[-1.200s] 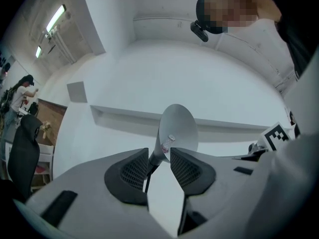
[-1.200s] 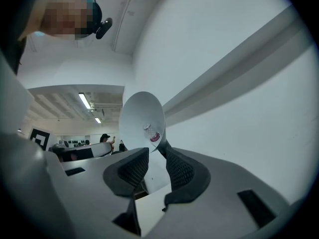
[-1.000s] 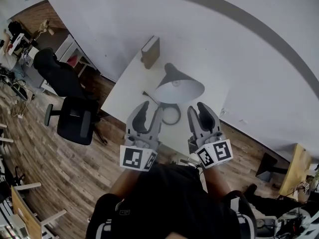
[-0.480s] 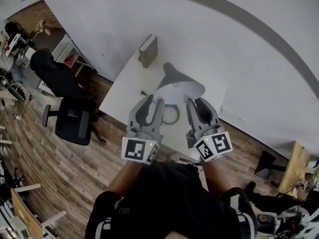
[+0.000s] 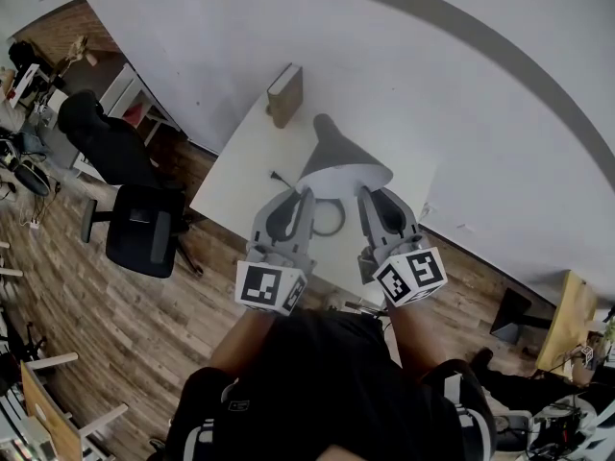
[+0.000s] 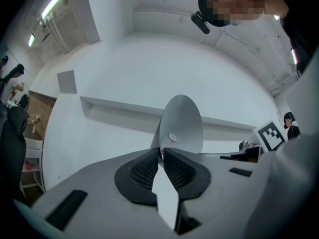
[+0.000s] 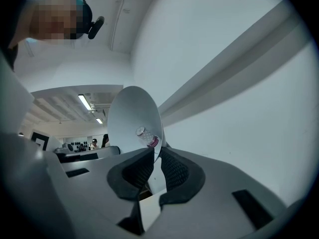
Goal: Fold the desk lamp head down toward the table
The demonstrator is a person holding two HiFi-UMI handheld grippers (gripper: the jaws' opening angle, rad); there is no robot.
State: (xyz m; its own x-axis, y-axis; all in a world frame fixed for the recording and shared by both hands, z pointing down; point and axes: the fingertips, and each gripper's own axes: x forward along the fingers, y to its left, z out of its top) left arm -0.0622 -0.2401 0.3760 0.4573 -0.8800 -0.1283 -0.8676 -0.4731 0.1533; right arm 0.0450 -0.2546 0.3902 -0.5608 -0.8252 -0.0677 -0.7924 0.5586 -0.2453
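Left gripper (image 5: 296,193), right gripper (image 5: 375,195), just closed on rim of smooth conical lamp shade (image 5: 336,157)

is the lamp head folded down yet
Not yet: the lamp head opens sideways, its bulb visible inside, not down toward the table.

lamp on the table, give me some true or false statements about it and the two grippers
1. The left gripper is empty. False: its jaws have just been closing and now pinch the rim of the lamp.
2. The right gripper grips the lamp's rim too. True; its jaws have just been closing as well.
3. The lamp stands on the floor. False: it stands on the white table.
4. A brown box sits on the table beyond the lamp. True.
5. The office chair is red. False: it is black.
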